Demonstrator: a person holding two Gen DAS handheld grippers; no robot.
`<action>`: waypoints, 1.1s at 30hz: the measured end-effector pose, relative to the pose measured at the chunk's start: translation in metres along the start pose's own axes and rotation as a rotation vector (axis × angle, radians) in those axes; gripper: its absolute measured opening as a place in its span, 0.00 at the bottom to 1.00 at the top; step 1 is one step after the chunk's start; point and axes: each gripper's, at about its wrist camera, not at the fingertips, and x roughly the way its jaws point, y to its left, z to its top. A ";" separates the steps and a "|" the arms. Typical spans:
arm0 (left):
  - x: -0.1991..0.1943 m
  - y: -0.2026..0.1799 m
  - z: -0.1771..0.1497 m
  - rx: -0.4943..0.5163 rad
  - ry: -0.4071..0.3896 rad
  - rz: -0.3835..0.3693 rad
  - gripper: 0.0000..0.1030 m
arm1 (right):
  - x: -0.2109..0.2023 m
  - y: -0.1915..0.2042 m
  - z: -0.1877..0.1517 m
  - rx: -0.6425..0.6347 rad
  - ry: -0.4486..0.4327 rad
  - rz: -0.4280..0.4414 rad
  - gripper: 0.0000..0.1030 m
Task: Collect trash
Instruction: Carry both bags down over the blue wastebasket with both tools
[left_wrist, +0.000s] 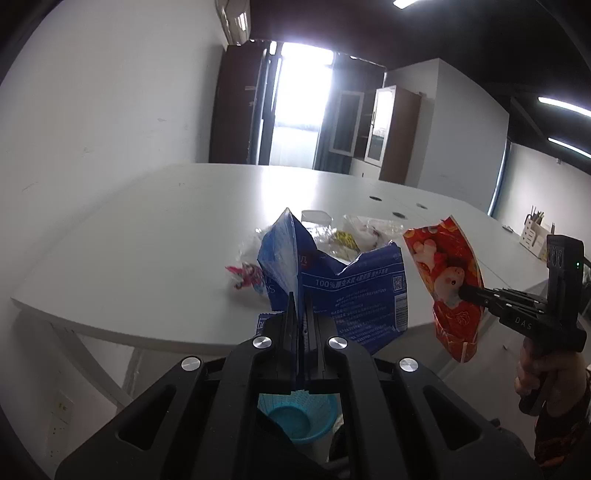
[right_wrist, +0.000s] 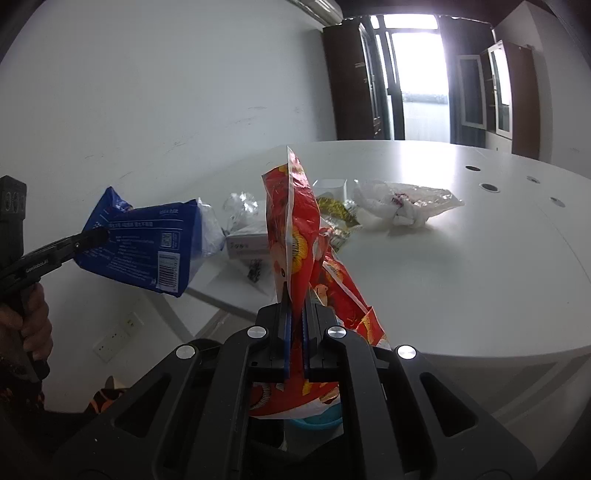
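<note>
My left gripper (left_wrist: 301, 295) is shut on a crumpled blue wrapper (left_wrist: 354, 295) and holds it in the air near the white table's front edge; the wrapper also shows in the right wrist view (right_wrist: 147, 243). My right gripper (right_wrist: 295, 291) is shut on a red snack bag (right_wrist: 295, 229) and holds it up, to the right of the blue wrapper (left_wrist: 443, 280). A light blue basket (left_wrist: 295, 417) sits on the floor below both grippers, partly hidden by them. More trash lies on the table (right_wrist: 461, 277): a white knotted plastic bag (right_wrist: 402, 203), yellow wrappers (right_wrist: 336, 210), a small white box (right_wrist: 247, 243).
A pink wrapper (left_wrist: 247, 277) and clear plastic lie at the table's left part. A clear cup (left_wrist: 314, 218) stands behind the pile. Round cable holes (right_wrist: 489, 186) dot the table's far side. Cabinets (left_wrist: 388, 129) and a bright doorway stand behind. A wall socket (right_wrist: 114, 336) is low on the wall.
</note>
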 end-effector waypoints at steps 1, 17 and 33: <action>-0.001 -0.003 -0.006 0.006 0.015 -0.008 0.01 | -0.004 0.001 -0.007 -0.007 0.012 0.014 0.03; 0.078 0.003 -0.110 -0.035 0.288 -0.009 0.01 | 0.046 -0.004 -0.096 0.028 0.246 -0.008 0.04; 0.190 0.011 -0.176 -0.109 0.499 0.054 0.01 | 0.159 -0.023 -0.160 0.113 0.477 -0.016 0.03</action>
